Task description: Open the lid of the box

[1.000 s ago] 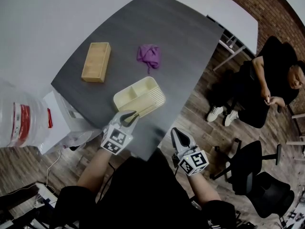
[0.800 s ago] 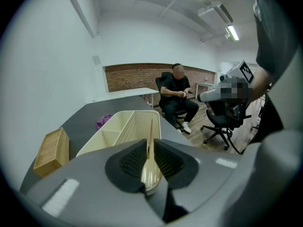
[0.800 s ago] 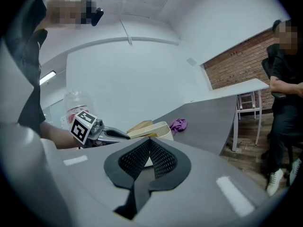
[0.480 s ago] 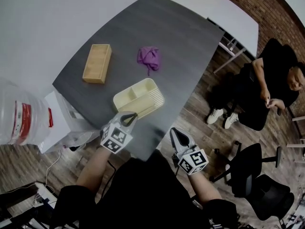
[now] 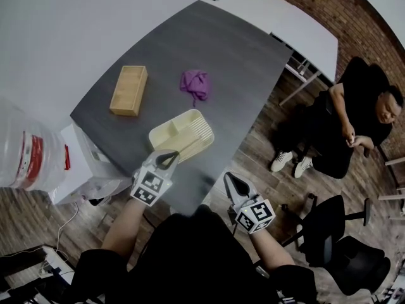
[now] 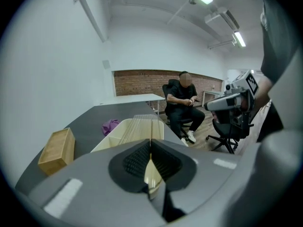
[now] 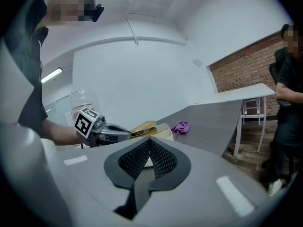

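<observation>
Meeting at their tips, the two jaws of the left gripper [image 6: 150, 143] are closed and hold nothing; only a narrow slit shows lower down between the dark ribbed pads. Straight ahead of that gripper, just past its tips, lies the cream compartment box [image 5: 181, 135] on the dark grey table [image 5: 228, 49]. The head view puts the tips over the box's near edge, though whether they touch it cannot be told. The box has a divided part on the gripper's left and a ribbed strip on its right. Whether a clear lid covers it cannot be made out.

Further ahead and to the left of the left gripper sits an oblong wooden box [image 5: 128, 90]. A crumpled purple cloth [image 5: 194, 83] lies beyond the cream box, apart from both.

The right gripper [image 5: 235, 181] is likewise closed and empty, its jaws pressed together. It hangs off the table's near edge, to the right of the left gripper and well short of the box.

Far off to the right gripper's right, a person in black [image 5: 354, 119] sits on the wooden floor side. A large water bottle [image 5: 25, 157] stands to the left gripper's left.
</observation>
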